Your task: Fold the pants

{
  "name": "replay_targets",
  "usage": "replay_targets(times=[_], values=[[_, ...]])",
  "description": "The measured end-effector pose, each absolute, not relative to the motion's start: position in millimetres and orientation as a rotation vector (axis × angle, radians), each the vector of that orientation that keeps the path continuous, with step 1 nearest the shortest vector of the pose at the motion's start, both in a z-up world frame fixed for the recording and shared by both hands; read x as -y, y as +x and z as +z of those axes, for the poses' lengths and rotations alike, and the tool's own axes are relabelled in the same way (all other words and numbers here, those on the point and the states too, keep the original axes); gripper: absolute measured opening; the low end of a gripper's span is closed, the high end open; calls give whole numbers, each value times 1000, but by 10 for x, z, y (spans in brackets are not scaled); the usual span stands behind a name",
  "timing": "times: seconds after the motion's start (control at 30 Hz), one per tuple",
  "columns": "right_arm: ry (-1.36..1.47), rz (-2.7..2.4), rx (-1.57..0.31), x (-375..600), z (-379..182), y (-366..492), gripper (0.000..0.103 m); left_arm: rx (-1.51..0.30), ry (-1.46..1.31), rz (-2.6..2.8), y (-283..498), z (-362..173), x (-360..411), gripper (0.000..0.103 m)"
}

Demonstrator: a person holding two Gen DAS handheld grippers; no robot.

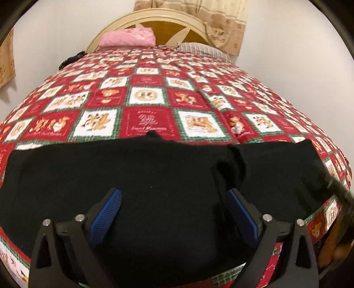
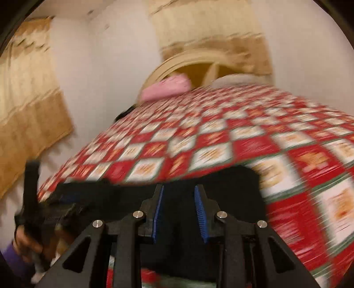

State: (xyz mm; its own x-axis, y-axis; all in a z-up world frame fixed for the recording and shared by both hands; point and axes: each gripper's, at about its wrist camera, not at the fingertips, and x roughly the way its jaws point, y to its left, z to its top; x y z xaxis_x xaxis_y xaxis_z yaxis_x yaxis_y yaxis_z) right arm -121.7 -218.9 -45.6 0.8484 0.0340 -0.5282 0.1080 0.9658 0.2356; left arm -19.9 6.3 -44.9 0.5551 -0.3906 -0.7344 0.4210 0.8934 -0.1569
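Pants [image 1: 124,175]: black, flat on bed quilt [image 1: 146,97], long axis crosswise, directly beneath both claws. Left claw [image 1: 174,199] agape, empty; right claw [image 2: 178,192] parted, empty, equally near.

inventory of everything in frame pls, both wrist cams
pants: 1, black, spread flat across the near edge of the bed
quilt: 1, red/white/green patchwork, covering the bed
pink pillow: 1, pink, at the headboard
striped pillow: 1, grey-striped, beside the pink one
headboard: 1, cream, arched
curtains: tan, on the wall behind
left gripper: black with blue pads, open above the pants
right gripper: same build, open above the pants
left hand: purple sleeve, on the left gripper's handle
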Motion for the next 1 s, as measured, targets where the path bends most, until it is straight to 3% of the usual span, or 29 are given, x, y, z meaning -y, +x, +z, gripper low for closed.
replay_targets(times=[0.13,0.4,0.8,1.0], values=[[169,44,-726,1733,-784,-916,30,-825,63,-446,-222,-356,-204,98],[138,90,-616,1464,-474,-799,30,-759,14,-267,-146,-248,-964,98],[368,138,-757,1333,-837,256,30,-811,65,-118,-50,-423,-1291,98],[462,230,-599,1264,-545,-181,29,-825,95,-91,-47,-461,-1350,98]])
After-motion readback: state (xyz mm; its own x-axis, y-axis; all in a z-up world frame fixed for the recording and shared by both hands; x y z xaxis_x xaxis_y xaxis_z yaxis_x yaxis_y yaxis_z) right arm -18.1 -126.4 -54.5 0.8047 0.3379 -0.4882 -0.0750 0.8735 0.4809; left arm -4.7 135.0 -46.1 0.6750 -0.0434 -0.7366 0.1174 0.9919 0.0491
